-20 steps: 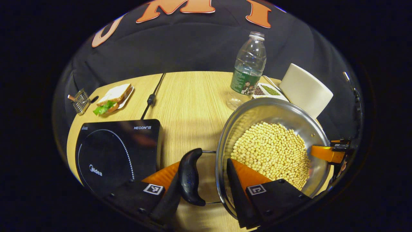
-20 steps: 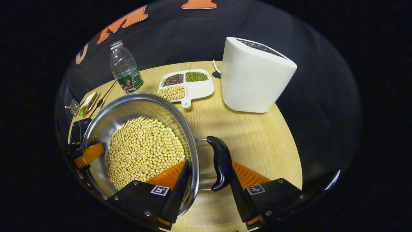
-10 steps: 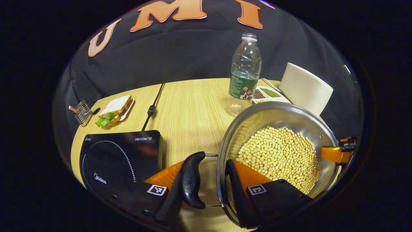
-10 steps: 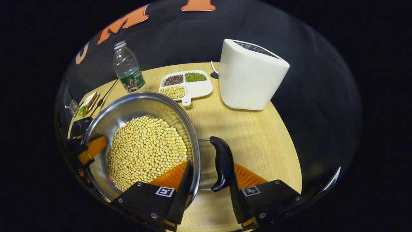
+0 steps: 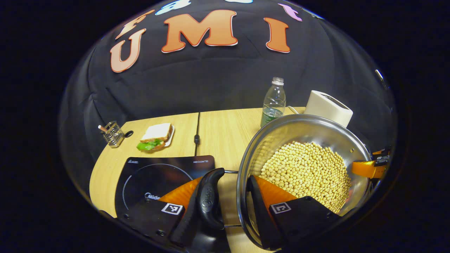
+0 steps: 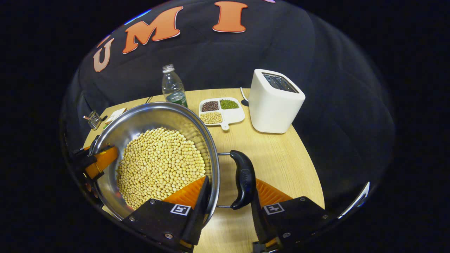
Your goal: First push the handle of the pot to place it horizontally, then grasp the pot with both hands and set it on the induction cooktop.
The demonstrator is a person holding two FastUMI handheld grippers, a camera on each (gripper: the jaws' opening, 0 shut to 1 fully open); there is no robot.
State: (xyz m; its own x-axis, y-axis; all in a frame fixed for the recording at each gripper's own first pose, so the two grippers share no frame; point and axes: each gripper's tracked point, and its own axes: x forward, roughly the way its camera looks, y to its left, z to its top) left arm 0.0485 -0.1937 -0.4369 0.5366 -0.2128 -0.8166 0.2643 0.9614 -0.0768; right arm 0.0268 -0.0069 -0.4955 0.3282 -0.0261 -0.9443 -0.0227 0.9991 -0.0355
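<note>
Lifted since a second ago, the pot [image 5: 306, 168] of beans hangs above the table [image 6: 281, 165].
Left gripper [image 5: 225, 207] and right gripper [image 6: 228, 207] each clamp rim and handle; pot hides the induction cooktop's [image 5: 158, 175] right edge, lower left.

So the pot [image 5: 306, 168] is way higher off the table [image 5: 218, 130] now than a second ago. In the left gripper view the induction cooktop [image 5: 158, 175] looks smaller and sits lower down, and it has slid in closer under the pot's left handle [image 5: 209, 196]. The bottle [image 5: 273, 102], toaster [image 5: 328, 107] and sandwich [image 5: 156, 135] all shrink and look farther below. In the right gripper view the toaster's top slots [image 6: 279, 82] are visible from above now, and the bean tray [image 6: 221, 110] has dropped farther away too. More of the booth wall shows above the table in both views.
</note>
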